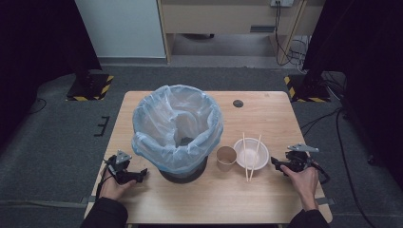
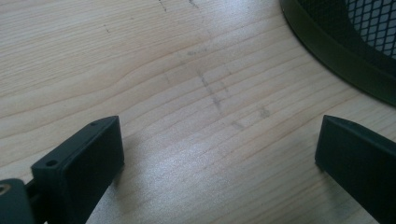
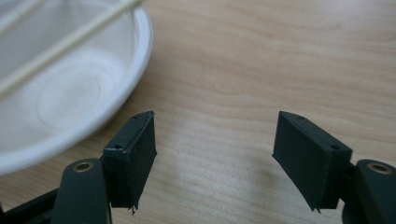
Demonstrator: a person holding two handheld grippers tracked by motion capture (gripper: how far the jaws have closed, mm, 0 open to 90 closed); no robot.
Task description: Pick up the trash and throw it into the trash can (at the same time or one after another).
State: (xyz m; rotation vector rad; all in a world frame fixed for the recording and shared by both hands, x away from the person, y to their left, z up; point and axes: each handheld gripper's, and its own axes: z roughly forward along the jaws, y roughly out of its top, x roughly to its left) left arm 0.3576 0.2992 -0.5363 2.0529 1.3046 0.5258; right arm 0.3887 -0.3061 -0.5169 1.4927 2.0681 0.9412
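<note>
White bowl (image 1: pixel 251 153), brown paper cup (image 1: pixel 226 157), pale blue bin liner (image 1: pixel 177 127), black mesh bin (image 2: pixel 355 42)

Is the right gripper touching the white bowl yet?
Apart. The right gripper view shows bare wood between the right gripper, jaws wide open, and the white bowl rim.

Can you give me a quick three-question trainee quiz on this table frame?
1. True or false: the chopsticks lie across the white bowl.
2. What stands between the bin and the bowl? A) paper cup B) spoon C) bottle
3. Are the right gripper jaws open or shut?

Key:
1. True.
2. A, the paper cup.
3. Open, nothing between them.
</note>
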